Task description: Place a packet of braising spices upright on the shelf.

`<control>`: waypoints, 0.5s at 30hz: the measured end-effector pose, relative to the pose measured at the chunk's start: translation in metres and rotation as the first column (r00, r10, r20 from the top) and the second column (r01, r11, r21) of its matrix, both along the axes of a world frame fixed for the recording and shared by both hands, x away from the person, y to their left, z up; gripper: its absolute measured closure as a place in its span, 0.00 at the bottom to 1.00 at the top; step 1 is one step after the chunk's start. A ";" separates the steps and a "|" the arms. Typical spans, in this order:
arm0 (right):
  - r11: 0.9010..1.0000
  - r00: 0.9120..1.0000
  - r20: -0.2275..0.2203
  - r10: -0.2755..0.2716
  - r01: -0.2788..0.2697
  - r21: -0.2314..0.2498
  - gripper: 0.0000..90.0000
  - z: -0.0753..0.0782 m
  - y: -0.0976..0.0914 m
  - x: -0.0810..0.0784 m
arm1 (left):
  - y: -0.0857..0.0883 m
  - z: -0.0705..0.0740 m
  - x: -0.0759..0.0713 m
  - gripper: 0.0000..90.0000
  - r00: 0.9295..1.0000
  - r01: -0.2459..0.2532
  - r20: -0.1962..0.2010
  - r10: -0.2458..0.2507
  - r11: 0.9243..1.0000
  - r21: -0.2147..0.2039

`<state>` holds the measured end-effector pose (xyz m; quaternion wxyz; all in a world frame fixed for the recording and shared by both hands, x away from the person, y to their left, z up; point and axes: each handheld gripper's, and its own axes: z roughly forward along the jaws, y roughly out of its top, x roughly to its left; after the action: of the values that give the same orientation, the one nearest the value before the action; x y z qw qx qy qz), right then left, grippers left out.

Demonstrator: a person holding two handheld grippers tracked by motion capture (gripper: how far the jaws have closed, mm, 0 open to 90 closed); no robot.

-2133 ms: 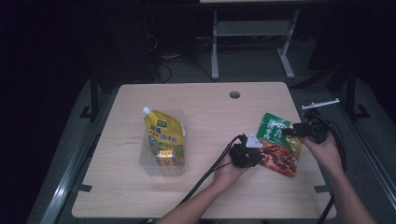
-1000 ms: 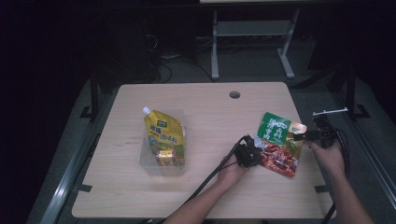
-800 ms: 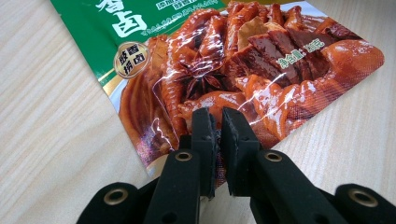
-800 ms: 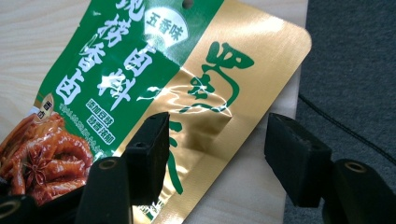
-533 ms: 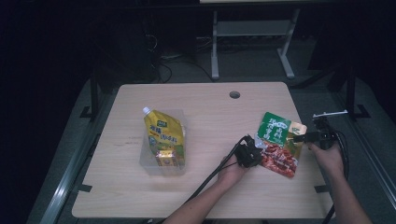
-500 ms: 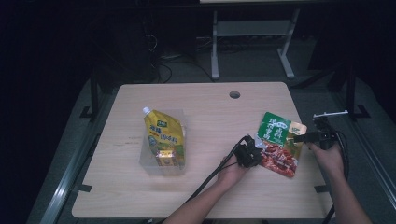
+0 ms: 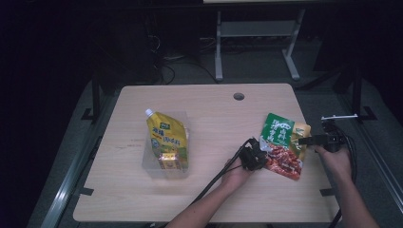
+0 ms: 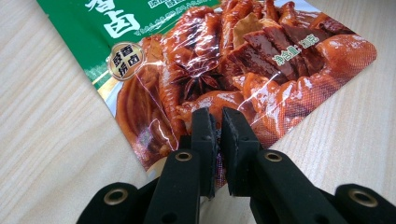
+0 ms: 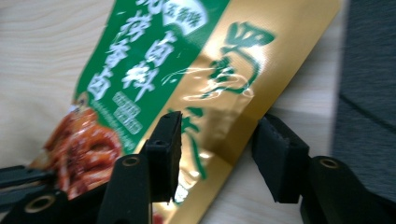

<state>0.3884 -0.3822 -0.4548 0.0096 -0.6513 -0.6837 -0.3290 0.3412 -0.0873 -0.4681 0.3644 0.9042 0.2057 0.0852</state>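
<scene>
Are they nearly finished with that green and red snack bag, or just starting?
Probably partway. Done: the left tongs are pinched shut on the lower edge of the flat green, red and gold foil food packet. In hand: the right tongs have just been closing around its gold side edge, pads not pressing yet. Left: lifting it, perhaps towards the clear plastic box holding the yellow spouted pouch.

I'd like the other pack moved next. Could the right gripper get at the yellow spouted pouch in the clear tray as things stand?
Probably not directly: the right gripper straddles the green-and-red snack packet's edge, and the left gripper lies between it and the yellow spouted pouch.
</scene>
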 end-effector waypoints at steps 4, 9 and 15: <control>0.999 0.999 -0.003 0.035 -0.034 0.026 0.62 -0.002 0.004 0.001 | 0.000 0.000 0.000 0.93 1.000 0.000 0.002 0.000 1.000 0.004; 0.996 0.998 -0.017 0.065 -0.064 0.066 0.64 -0.002 0.007 0.003 | -0.001 0.000 -0.001 0.93 1.000 -0.002 0.003 0.002 1.000 0.005; 0.995 0.997 -0.050 0.063 -0.058 0.086 0.70 -0.007 0.009 0.006 | -0.001 0.000 0.000 0.93 1.000 0.001 0.003 -0.001 1.000 0.005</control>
<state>0.3940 -0.3735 -0.4617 0.0653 -0.6378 -0.6880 -0.3400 0.3409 -0.0881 -0.4678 0.3623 0.9052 0.2045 0.0867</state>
